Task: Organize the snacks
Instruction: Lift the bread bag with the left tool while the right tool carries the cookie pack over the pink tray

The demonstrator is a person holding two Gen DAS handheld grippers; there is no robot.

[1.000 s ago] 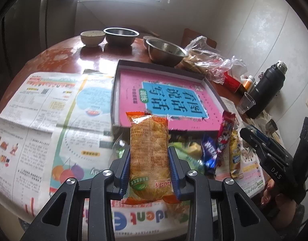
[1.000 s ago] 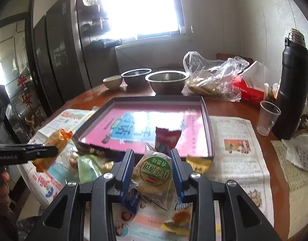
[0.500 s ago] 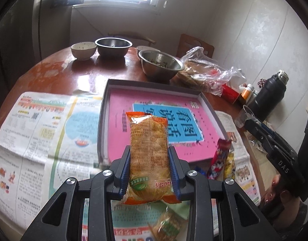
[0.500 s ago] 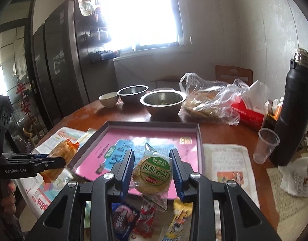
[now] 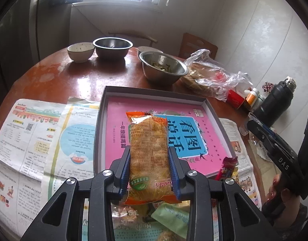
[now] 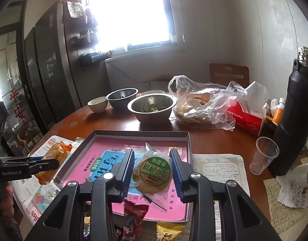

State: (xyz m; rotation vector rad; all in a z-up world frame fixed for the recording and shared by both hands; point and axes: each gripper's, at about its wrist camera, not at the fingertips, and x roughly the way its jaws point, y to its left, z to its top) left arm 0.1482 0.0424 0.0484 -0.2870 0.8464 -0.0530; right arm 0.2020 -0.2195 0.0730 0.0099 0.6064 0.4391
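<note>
Left gripper clamps an orange snack packet; right gripper clamps a round biscuit packet. Both hang over a grey tray lined pink, loose snacks heaped at its near edge.

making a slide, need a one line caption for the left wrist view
Left gripper clamps an orange plastic-wrapped snack pack above a shallow grey box with pink liner.

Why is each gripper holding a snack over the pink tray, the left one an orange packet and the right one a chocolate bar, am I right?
Nearly. The right wrist view shows the right gripper holding a round cracker in clear wrap, not a chocolate bar. The left gripper does hold an orange packet over the pink tray.
</note>
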